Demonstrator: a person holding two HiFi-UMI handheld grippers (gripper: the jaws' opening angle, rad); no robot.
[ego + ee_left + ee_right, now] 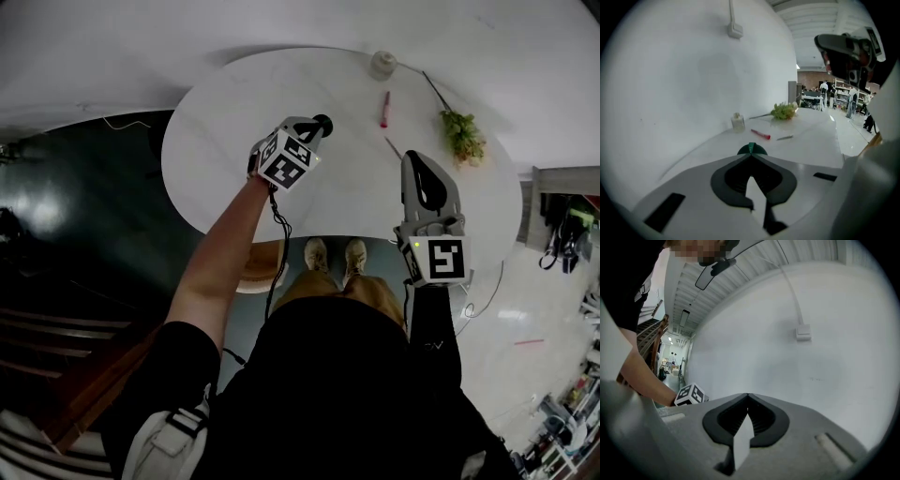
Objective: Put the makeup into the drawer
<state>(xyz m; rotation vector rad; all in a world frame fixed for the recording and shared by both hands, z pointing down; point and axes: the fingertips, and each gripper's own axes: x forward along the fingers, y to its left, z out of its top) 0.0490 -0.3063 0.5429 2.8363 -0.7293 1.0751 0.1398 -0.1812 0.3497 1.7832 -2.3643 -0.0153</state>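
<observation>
Left claw [751, 156] closed, tips at a dark round item [752, 149]; right claw [748, 395] closed, empty

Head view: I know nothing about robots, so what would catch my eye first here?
Two hand-held claws hang over a round white table. The left claw is shut on a dark green disc near the table's middle, and the right claw is shut and empty nearer the person. Beyond them, toward the wall, lie a pink stick, a small bottle and a flower sprig.
</observation>
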